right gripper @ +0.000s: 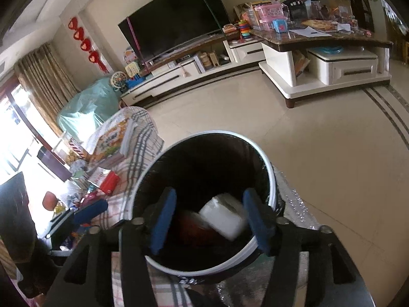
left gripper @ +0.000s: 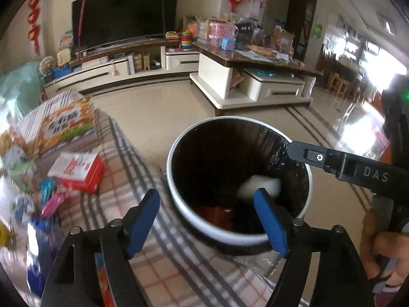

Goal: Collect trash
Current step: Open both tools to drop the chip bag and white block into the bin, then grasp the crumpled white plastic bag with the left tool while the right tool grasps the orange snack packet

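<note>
Hovering over the white-rimmed trash bin [right gripper: 265,168], the right gripper [right gripper: 209,220] has its blue pads spread apart with nothing pressed between them; a white wad of paper [right gripper: 225,217] shows between the pads in the lower middle of the right wrist view, blurred, and looks to be already loose inside the dark liner rather than held. The left gripper [left gripper: 207,222] stands released too, its jaws wide and empty, low in its frame with one pad over the bin's near rim and the other over the checked cloth [left gripper: 143,179]. Further trash probably lies on that cloth, toward the left edge of both frames, where a red and white box [left gripper: 79,171] sits among clutter. That puts the left gripper nearer for the next pick.
</note>
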Demonstrator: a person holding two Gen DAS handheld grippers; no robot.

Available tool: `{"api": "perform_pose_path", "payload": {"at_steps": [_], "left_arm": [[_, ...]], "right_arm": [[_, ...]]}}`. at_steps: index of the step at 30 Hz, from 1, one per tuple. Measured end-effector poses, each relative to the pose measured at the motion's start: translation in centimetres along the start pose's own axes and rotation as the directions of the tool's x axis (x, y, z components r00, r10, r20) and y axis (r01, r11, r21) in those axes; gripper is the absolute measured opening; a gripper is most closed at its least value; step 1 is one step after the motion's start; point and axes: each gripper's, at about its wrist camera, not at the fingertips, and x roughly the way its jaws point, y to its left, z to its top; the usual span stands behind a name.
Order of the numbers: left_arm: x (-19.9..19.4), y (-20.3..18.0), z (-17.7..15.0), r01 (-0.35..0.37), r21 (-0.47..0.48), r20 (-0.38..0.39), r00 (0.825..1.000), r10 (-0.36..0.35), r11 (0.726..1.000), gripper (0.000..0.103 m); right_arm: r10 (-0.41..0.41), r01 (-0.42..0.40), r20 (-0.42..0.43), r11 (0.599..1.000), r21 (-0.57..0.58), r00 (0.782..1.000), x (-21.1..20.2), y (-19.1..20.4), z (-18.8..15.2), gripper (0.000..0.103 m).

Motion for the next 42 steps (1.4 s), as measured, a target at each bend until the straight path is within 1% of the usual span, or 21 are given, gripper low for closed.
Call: {"api": "perform_pose_path", "payload": {"at_steps": [2,3,7,11,13,14,15,20,23,26,32,37,42], "left_arm": [[-1.2,0.8,-1.3,0.007,-0.03,0.016,1.0,-0.007,1.0,0.078],[-1.9,1.2,-2.2,0.006,-0.042,0.026,1.0,-0.005,0.999,0.078],[-4.5,2.7,-5.2,-0.015,-0.081,0.056,0.998,0.02,0.997,0.079],[-7.2,3.9,-8.4,-0.034,-0.11,0.079,0.996,0.043,0.993,0.079],[-9.0,4.6,-10.3,-0.057,-0.123,0.095,0.993,0.069,0.991,0.079],[-9.7,4.8,-10.4,-0.057,-0.129,0.098,0.993,0.07,0.99,0.079],[-10.6,5.4,-11.3,-0.064,-0.144,0.104,0.991,0.079,0.988,0.079],[-13.4,7.6,-14.3,-0.106,-0.203,0.096,0.987,0.128,0.973,0.079],[-14.7,8.3,-15.5,-0.133,-0.222,0.093,0.983,0.157,0.966,0.079],[-16.0,9.1,-17.0,-0.156,-0.247,0.09,0.979,0.183,0.956,0.079],[-17.3,10.9,-17.9,-0.202,-0.297,0.075,0.969,0.234,0.933,0.079],[-17.4,12.4,-17.9,-0.23,-0.347,0.055,0.963,0.265,0.909,0.079],[-17.0,13.1,-17.1,-0.245,-0.351,0.046,0.96,0.278,0.904,0.079]], "right_arm": [[0.011,-0.011,0.007,1.0,-0.001,1.0,-0.3,0.4,-0.5,0.067],[0.02,-0.02,0.009,1.0,0.0,1.0,-0.4,0.7,-0.7,0.072],[0.039,-0.039,0.029,0.999,-0.02,0.999,-1.2,2.6,-2.6,0.08],[0.054,-0.052,0.048,0.997,-0.052,0.997,-1.9,4.8,-4.6,0.08],[0.073,-0.069,0.052,0.995,-0.072,0.996,-2.3,6.3,-5.5,0.08],[0.079,-0.075,0.054,0.994,-0.08,0.995,-2.4,6.8,-5.9,0.08],[0.089,-0.083,0.052,0.992,-0.096,0.995,-2.6,7.6,-6.5,0.081],[0.125,-0.117,0.034,0.979,-0.166,0.992,-2.9,10.9,-9.1,0.083],[0.138,-0.132,0.018,0.97,-0.204,0.99,-2.7,12.8,-10.6,0.083],[0.155,-0.15,0.006,0.963,-0.222,0.988,-2.6,14.2,-11.7,0.083],[0.17,-0.167,-0.012,0.949,-0.266,0.985,-2.1,16.6,-13.4,0.083],[0.179,-0.18,-0.031,0.938,-0.296,0.983,-0.5,17.9,-13.6,0.083],[0.168,-0.171,-0.039,0.924,-0.343,0.985,1.4,19.1,-13.4,0.082]]}}
